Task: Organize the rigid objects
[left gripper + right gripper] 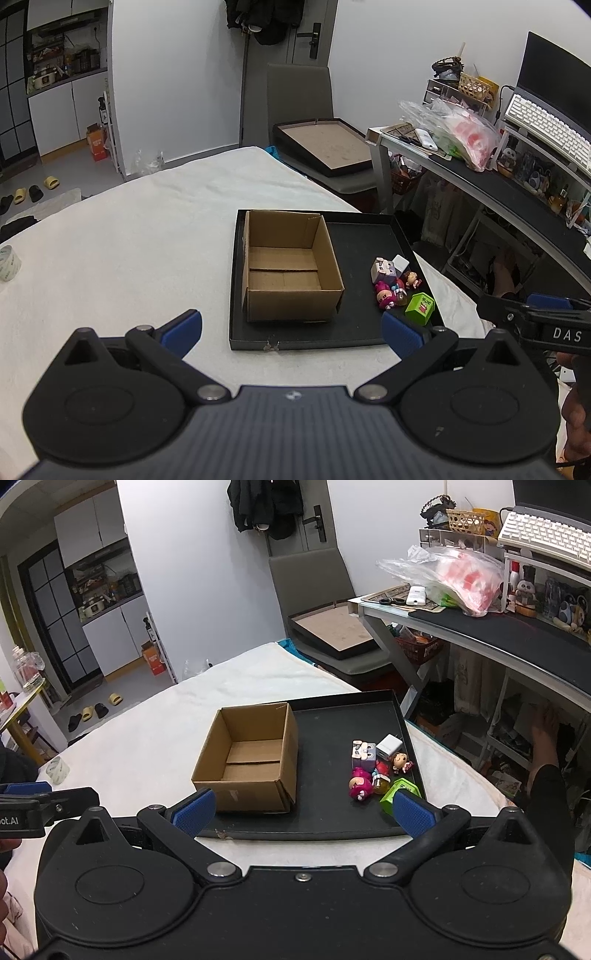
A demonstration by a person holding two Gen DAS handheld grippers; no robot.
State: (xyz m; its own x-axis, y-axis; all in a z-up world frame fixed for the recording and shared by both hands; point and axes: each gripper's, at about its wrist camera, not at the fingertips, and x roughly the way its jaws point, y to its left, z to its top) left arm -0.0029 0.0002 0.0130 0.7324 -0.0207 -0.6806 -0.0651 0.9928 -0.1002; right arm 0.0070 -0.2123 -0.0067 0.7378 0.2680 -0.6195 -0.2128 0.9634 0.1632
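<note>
An empty open cardboard box [290, 266] [251, 757] stands on the left half of a black tray [365, 236] [332, 731]. On the tray's right side lies a cluster of small toys: a grey cube figure [384, 271] [364, 755], a white charger block [400, 263] [389, 746], a pink figure [385, 294] [359, 787], a small doll [411, 278] [400, 761] and a green cube [420, 307] [397, 794]. My left gripper [291, 330] is open and empty, just before the tray's near edge. My right gripper [303, 812] is open and empty, with its right finger in front of the green cube.
The tray sits on a white cloth-covered table [147, 229] [147, 731]. A tape roll [7, 263] [57, 770] lies at the table's left. A chair with a framed board [325, 144] stands behind. A cluttered desk [498, 627] is at the right.
</note>
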